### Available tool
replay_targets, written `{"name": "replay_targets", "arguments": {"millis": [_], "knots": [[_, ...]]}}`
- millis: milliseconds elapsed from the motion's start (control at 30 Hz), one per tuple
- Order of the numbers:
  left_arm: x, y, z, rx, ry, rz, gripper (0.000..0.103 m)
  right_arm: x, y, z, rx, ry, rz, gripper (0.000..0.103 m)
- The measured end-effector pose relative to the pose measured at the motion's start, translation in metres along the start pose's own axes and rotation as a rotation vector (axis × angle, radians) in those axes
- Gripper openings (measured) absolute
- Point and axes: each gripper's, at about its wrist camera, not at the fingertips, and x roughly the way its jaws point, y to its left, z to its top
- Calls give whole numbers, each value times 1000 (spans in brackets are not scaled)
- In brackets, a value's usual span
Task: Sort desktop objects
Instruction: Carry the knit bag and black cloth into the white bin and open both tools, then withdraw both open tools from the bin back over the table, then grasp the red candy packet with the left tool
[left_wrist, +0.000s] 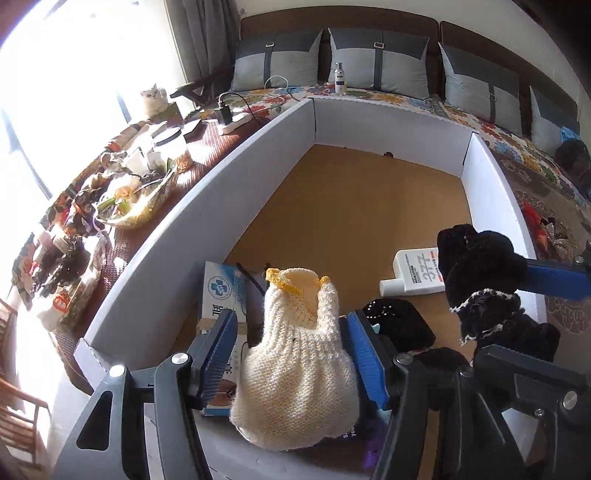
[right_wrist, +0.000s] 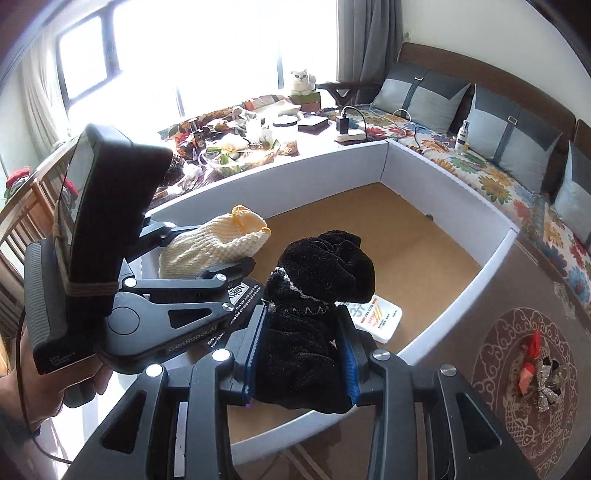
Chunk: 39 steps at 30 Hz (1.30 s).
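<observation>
A cream knitted sock (left_wrist: 299, 369) with a yellow cuff hangs between the blue pads of my left gripper (left_wrist: 291, 317). The right pad touches it and a narrow gap shows at the left pad. A black plush sock (right_wrist: 314, 295) fills my right gripper (right_wrist: 301, 314), and both pads press its sides. Both grippers hover over the near end of a white-walled box (left_wrist: 258, 147) with a brown floor. Inside lie a white bottle (left_wrist: 413, 273), a blue-and-white carton (left_wrist: 218, 291) and a black pouch (left_wrist: 399, 321). In the right wrist view the left gripper (right_wrist: 207, 247) is close on the left, with the cream sock (right_wrist: 214, 243) between its fingers.
A cluttered side table (right_wrist: 321, 142) with a jar, a power strip and a white cat figure (right_wrist: 301, 79) runs behind the box by the window. A sofa with grey cushions (left_wrist: 376, 62) and a floral cover lies beyond. A patterned brown cloth with a small ornament (right_wrist: 535, 365) lies to the right.
</observation>
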Motion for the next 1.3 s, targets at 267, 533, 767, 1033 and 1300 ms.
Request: {"name": "replay_targets", "arguments": {"millis": [267,533,767,1033,1300], "knots": [[-25,3,-28,-35,-82,-52,90,-25,-33,-26,96,-134,-52,88],[-88,-87,-41,64,-204,-307,90,-65,-131,-160,121,-107,-417,99],[-126,-216,-78,300,-206,-491,103,-93,-222,-277,236,88,-589,99],[-57,-314,-109,474,-23,-418,103,-112,-267,-305,374,31,-456,103],[-2,-329,-71,340,101,-345,103,-109,-267,-309,433,26,-419,103]]}}
